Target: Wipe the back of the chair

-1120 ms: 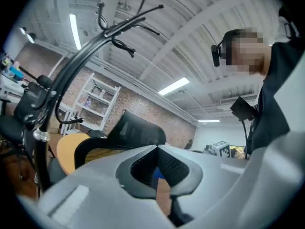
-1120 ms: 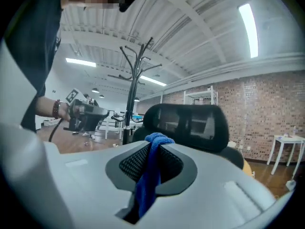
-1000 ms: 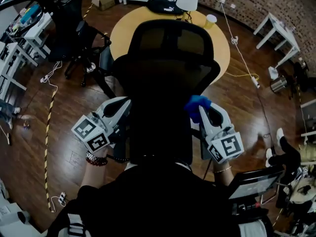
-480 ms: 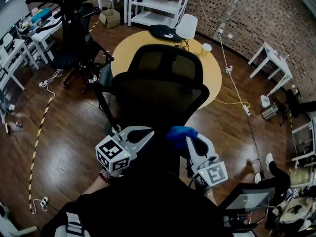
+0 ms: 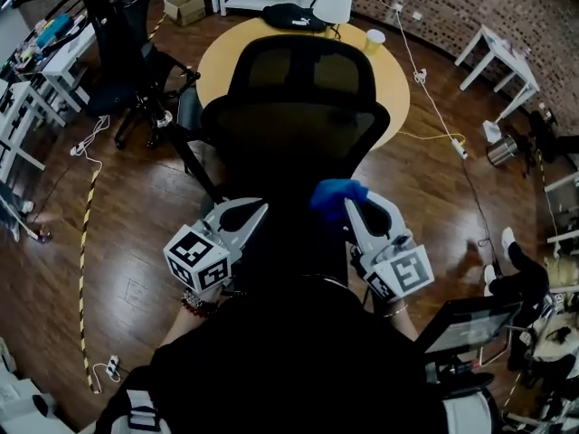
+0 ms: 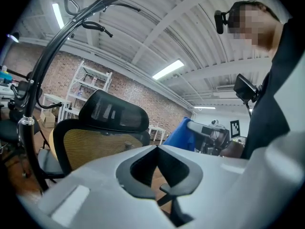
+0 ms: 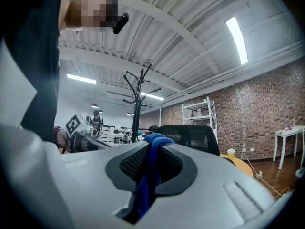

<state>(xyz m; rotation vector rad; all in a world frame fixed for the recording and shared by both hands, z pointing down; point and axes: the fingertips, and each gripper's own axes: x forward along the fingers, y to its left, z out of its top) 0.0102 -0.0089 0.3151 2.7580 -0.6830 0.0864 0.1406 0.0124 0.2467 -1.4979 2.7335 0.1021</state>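
Observation:
A black mesh office chair [image 5: 297, 138] with a headrest stands straight ahead of me, its back facing me. My right gripper [image 5: 349, 208] is shut on a blue cloth [image 5: 333, 193], held close to the lower right of the chair back. In the right gripper view the cloth [image 7: 148, 175] hangs between the jaws, with the headrest [image 7: 190, 136] beyond. My left gripper [image 5: 256, 210] sits by the lower left of the back, shut with nothing in it. The left gripper view shows the chair [image 6: 97, 137] and the cloth [image 6: 183, 135] to its right.
A round yellow table [image 5: 215, 60] behind the chair carries a paper cup [image 5: 374, 37] and a black bag [image 5: 291, 14]. Another black chair [image 5: 136, 57] stands at the left. White tables [image 5: 503, 54] stand at the right, and cables trail over the wooden floor.
Over the second both grippers came closer together behind the chair back. The cloth stays in the right gripper. The head view has shifted a little.

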